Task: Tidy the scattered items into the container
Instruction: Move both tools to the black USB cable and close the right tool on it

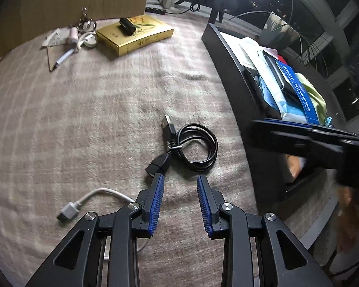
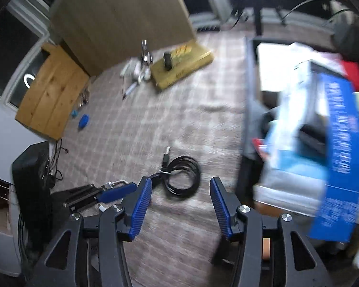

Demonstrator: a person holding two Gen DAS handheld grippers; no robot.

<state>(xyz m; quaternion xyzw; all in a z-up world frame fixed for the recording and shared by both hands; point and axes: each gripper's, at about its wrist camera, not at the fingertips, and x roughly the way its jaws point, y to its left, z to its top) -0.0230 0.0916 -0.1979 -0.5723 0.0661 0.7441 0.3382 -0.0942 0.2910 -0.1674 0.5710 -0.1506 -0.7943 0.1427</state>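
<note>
Left wrist view shows my left gripper with jaws spread, empty, just short of the coiled black USB cable on the blanket near the black container; my right gripper also spread; pinching one loop could unravel the coil.

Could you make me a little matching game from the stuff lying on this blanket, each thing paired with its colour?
Things:
1. coiled cable
2. flat box
3. short cable by the left gripper
4. carton in the container

Colours:
A. blue and white
B. black
C. white
D. yellow

Pairs: 1-B, 2-D, 3-C, 4-A
</note>
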